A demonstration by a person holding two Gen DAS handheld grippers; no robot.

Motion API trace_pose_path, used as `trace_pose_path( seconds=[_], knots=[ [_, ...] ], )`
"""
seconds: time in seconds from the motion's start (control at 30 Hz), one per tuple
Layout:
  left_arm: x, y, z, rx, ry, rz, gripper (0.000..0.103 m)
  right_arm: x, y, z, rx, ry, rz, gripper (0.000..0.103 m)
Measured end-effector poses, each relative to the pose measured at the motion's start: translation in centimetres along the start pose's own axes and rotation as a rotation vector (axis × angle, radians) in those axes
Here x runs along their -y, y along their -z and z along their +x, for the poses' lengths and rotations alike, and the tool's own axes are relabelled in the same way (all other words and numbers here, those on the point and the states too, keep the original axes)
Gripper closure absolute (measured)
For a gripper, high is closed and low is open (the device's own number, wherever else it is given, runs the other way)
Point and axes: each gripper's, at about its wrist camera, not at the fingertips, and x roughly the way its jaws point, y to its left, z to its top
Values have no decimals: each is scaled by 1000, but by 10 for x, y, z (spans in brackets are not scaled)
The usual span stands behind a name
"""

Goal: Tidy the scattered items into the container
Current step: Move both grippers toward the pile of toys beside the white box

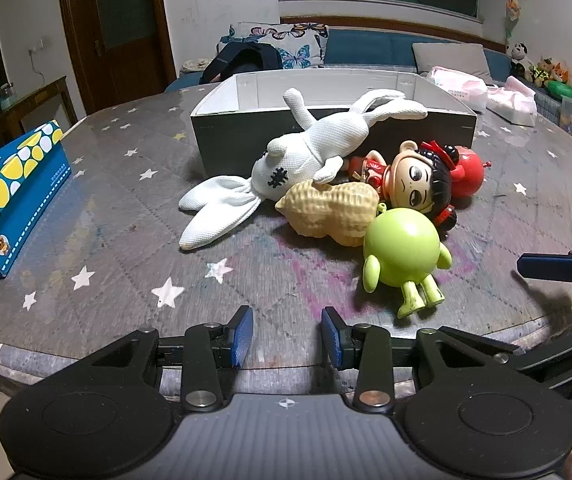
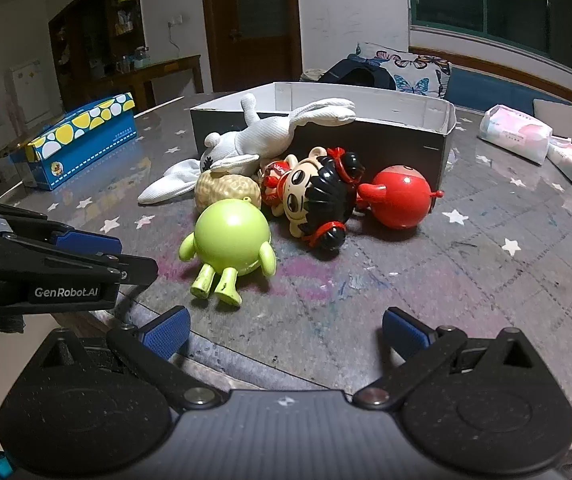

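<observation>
An open cardboard box [image 1: 390, 128] [image 2: 402, 140] stands mid-table. A white plush rabbit [image 1: 306, 152] [image 2: 262, 132] leans against its front wall, legs over the rim. In front lie a peanut toy [image 1: 334, 212] [image 2: 226, 190], a black-haired doll [image 1: 418, 180] [image 2: 318, 196], a red round toy [image 1: 470, 168] [image 2: 400, 196] and a green round figure [image 1: 404, 252] [image 2: 230, 240]. My left gripper [image 1: 287, 336] [image 2: 86, 240] is open at the near table edge, holding nothing. My right gripper [image 2: 284, 330] [image 1: 550, 266] is open wide near the edge, also holding nothing.
A blue and yellow tissue box [image 1: 10, 196] [image 2: 82, 140] sits at the left. Pink tissue packs [image 1: 486, 92] [image 2: 518, 136] lie at the far right. The star-patterned tablecloth [image 1: 134, 248] [image 2: 426, 280] covers the table. Sofa cushions lie behind the box.
</observation>
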Motion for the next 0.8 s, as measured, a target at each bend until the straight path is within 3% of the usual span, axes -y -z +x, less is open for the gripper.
trace_pose_path(
  seconds=[0.8],
  knots=[
    [-8,-18,15,-26,20,-2,63,3,-16,17,-6,-55,-13,1]
  ],
)
